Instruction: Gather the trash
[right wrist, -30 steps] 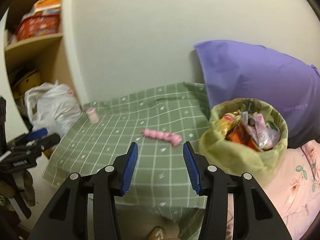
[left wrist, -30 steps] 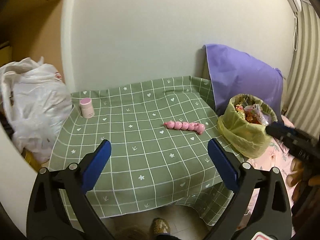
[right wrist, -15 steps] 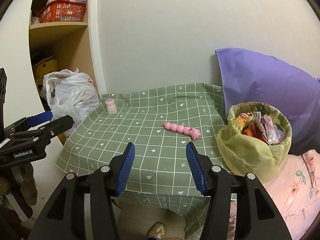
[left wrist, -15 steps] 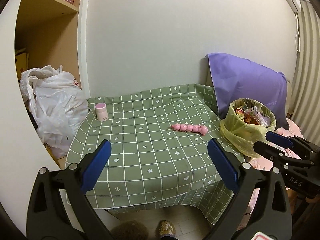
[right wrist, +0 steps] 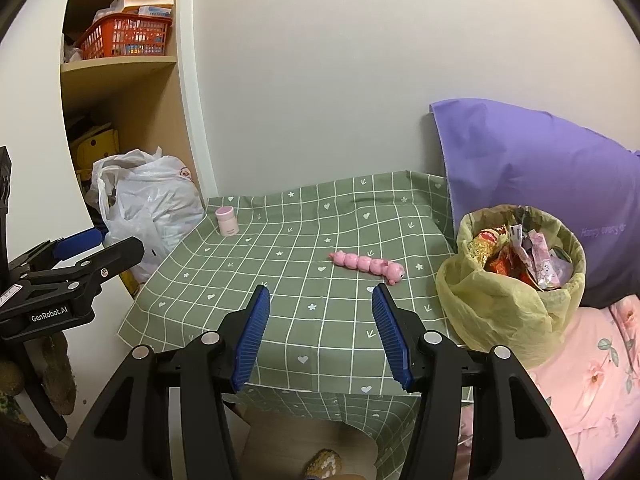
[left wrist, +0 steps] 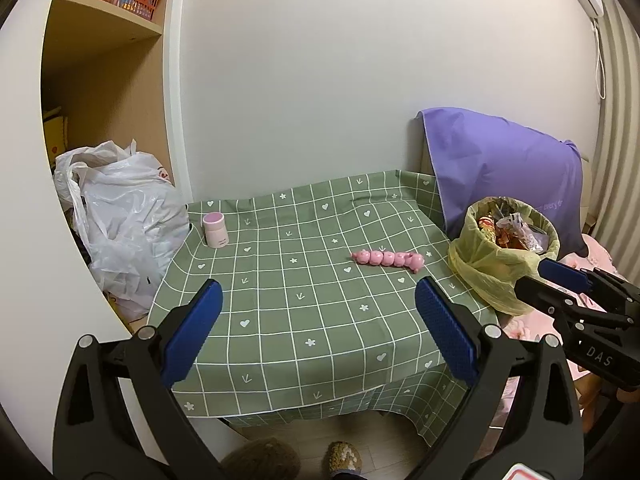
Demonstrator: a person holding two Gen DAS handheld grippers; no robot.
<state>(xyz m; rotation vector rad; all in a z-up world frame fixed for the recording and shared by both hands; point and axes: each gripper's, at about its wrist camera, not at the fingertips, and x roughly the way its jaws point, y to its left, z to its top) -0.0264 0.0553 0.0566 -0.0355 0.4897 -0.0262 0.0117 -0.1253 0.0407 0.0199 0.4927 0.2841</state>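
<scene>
A bin lined with a yellow-green bag (left wrist: 496, 272) (right wrist: 496, 308) stands at the table's right edge, filled with wrappers (right wrist: 524, 256). A pink segmented caterpillar toy (left wrist: 387, 259) (right wrist: 366, 264) lies on the green checked tablecloth (left wrist: 288, 300) (right wrist: 304, 280). A small pink jar (left wrist: 215, 230) (right wrist: 227, 221) stands at the far left corner. My left gripper (left wrist: 316, 332) is open and empty, held back in front of the table. My right gripper (right wrist: 320, 336) is open and empty, also short of the table's front edge.
A white plastic bag (left wrist: 120, 216) (right wrist: 148, 204) sits left of the table below wooden shelves with a red basket (right wrist: 124, 36). A purple pillow (left wrist: 504, 168) (right wrist: 548, 184) leans behind the bin. Pink floral bedding (right wrist: 592, 384) lies right. Slippered feet (left wrist: 340, 456) show below.
Both grippers have pulled back and risen away from the table, so the table and bin look smaller and shelves come into view. Both stay open and empty.
</scene>
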